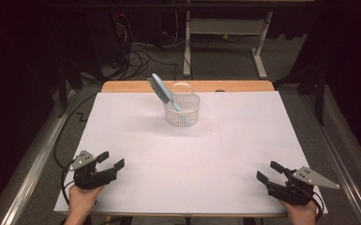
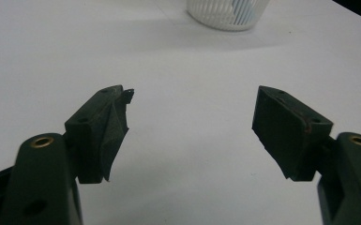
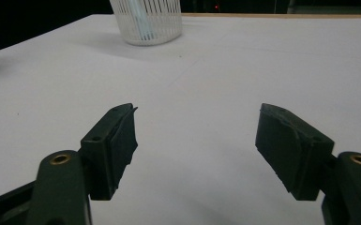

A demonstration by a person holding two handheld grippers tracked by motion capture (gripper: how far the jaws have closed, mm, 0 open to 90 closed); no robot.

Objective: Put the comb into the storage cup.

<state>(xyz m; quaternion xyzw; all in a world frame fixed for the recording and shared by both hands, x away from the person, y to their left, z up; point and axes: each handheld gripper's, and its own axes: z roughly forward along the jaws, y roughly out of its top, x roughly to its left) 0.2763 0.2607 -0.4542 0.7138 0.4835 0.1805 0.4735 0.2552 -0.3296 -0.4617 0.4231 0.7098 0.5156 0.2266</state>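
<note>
Resting at the lower corners of the table (image 1: 136, 187), left claw (image 1: 110, 159) and right claw (image 1: 268, 171) both agape and empty, well apart from the upper-centre basket (image 1: 184, 112) holding the brush (image 1: 161, 89); probably awaiting a forward reach.

Basket (image 1: 183, 110): on counter (image 1: 225, 154), far centre. Brush (image 1: 165, 92) inside basket, leaning left. Left tool (image 1: 111, 160), right tool (image 1: 266, 171): well before basket, either side.
</note>
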